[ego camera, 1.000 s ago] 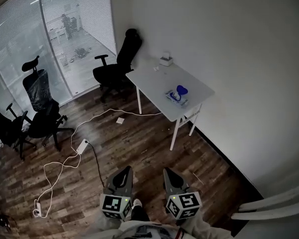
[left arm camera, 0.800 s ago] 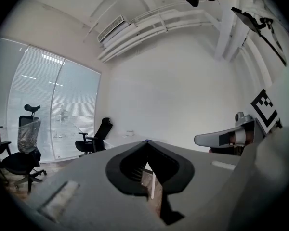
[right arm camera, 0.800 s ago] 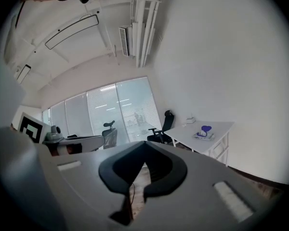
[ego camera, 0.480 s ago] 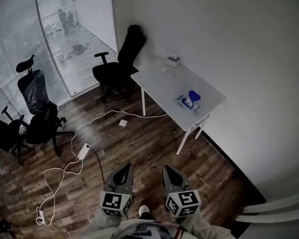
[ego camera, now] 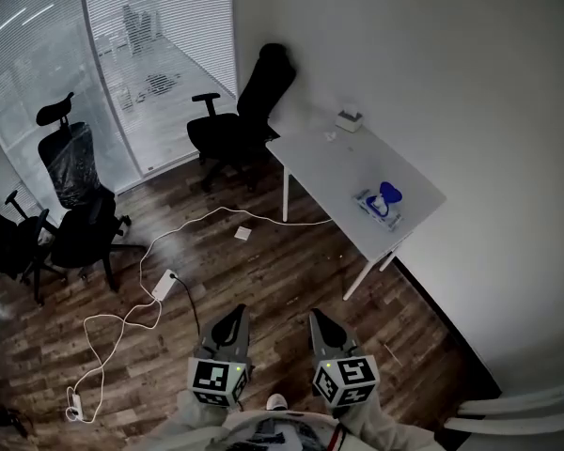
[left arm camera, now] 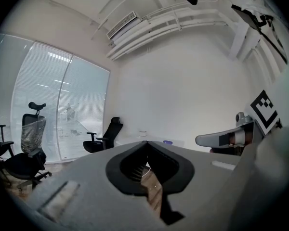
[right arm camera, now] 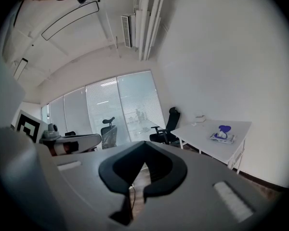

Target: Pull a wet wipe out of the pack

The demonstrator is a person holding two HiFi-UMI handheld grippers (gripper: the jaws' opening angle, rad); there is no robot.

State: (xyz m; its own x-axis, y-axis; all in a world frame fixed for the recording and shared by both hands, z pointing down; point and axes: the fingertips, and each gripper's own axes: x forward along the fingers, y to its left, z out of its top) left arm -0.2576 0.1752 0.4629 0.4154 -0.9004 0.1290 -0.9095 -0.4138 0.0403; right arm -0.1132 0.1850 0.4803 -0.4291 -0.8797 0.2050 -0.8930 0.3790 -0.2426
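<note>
Though pack point(ego camera: 377, 207) lies distant, details unreadable

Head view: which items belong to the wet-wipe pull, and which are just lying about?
Job: wet wipe pack; white table under it; left gripper and right gripper, both shut, empty, well short of the table.

Lying about: small white box at the table's far end; black office chairs; power strip with white cable; paper scrap on the floor.
</note>
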